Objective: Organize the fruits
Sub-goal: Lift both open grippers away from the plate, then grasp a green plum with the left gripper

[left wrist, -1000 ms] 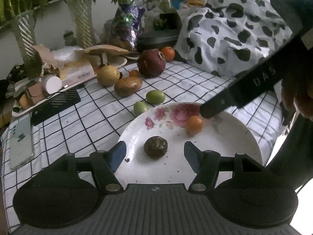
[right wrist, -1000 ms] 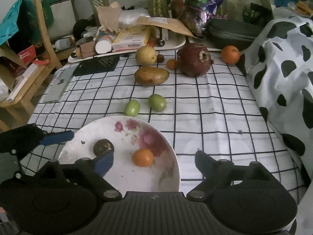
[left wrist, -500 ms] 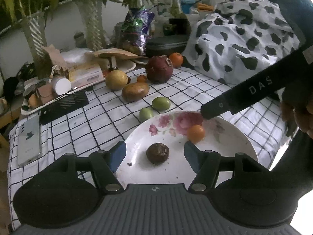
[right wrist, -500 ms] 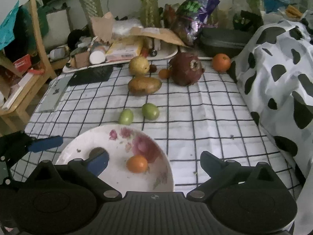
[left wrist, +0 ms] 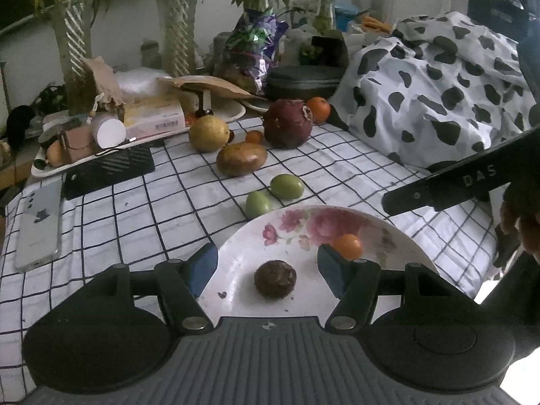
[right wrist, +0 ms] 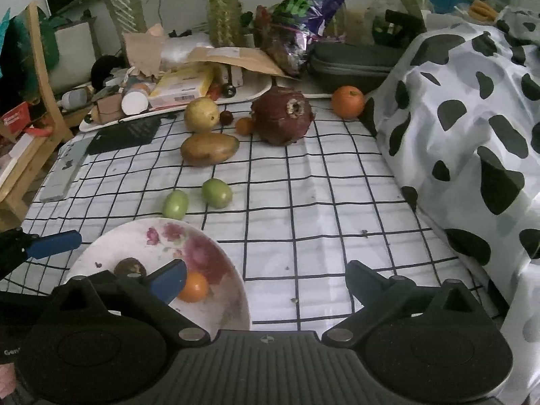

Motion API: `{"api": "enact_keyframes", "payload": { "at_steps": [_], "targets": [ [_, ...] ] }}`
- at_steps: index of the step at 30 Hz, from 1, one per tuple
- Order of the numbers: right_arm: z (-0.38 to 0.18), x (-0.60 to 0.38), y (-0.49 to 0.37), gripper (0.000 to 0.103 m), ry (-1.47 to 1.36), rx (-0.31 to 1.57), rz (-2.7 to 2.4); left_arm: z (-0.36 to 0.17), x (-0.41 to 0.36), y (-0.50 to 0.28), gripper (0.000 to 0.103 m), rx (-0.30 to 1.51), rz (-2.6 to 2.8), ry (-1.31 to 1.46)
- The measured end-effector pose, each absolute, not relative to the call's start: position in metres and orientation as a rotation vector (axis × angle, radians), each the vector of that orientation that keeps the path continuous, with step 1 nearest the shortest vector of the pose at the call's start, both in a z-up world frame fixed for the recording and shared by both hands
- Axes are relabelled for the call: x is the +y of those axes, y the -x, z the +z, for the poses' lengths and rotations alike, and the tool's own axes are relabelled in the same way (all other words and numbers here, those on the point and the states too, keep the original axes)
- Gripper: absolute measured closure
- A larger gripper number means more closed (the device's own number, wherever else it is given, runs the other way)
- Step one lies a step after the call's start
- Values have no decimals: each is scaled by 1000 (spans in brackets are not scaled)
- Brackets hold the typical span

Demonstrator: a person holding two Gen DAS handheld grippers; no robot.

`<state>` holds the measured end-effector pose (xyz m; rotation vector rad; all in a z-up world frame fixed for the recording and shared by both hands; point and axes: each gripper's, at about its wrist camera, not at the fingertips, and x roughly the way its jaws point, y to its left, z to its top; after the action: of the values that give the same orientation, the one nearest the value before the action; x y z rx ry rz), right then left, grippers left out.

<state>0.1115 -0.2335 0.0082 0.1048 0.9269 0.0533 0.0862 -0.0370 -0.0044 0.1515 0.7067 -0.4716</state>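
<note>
A floral white plate (left wrist: 398, 236) (right wrist: 233, 276) holds a dark brown round fruit (left wrist: 275, 279) (right wrist: 130, 267) and a small orange fruit (left wrist: 347, 246) (right wrist: 192, 287). My left gripper (left wrist: 268, 266) is open above the plate, the brown fruit between its fingers. My right gripper (right wrist: 266, 276) is open and empty over the plate's right edge. On the cloth lie two green fruits (left wrist: 287, 186) (right wrist: 175, 204), a mango (left wrist: 241, 158) (right wrist: 209, 148), a yellow pear (left wrist: 208, 133), a dark red pomegranate (left wrist: 287, 123) (right wrist: 281, 116), a tiny orange fruit (right wrist: 244, 125) and an orange (right wrist: 347, 102).
A cluttered white tray (left wrist: 236, 116), a black pad (left wrist: 108, 168) and a phone (left wrist: 38, 226) lie at the left. A cow-print cloth bundle (right wrist: 472, 118) fills the right side. Plants and a black case (right wrist: 354, 64) stand at the back.
Both grippers have pulled back and up from the plate, so the fruits look farther away. The right gripper's finger has moved off to the right of the plate in the left view.
</note>
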Motion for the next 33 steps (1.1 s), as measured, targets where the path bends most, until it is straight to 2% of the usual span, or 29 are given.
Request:
{"api": "enact_keyframes", "payload": {
  "at_steps": [24,28,31,33],
  "targets": [
    [3,-218,-149,3,51,926,41,-22,-24,-154,40,736,-559,-21],
    [1,-220,-158,3,68,928,37,-25,-26,-169,48,759,-582,0],
    [0,-222,-164,3,69,932,38,-28,-29,-179,50,772,-602,2],
    [-1,-223,-168,3,72,933,42,-30,-33,-184,58,780,-618,-10]
  ]
}}
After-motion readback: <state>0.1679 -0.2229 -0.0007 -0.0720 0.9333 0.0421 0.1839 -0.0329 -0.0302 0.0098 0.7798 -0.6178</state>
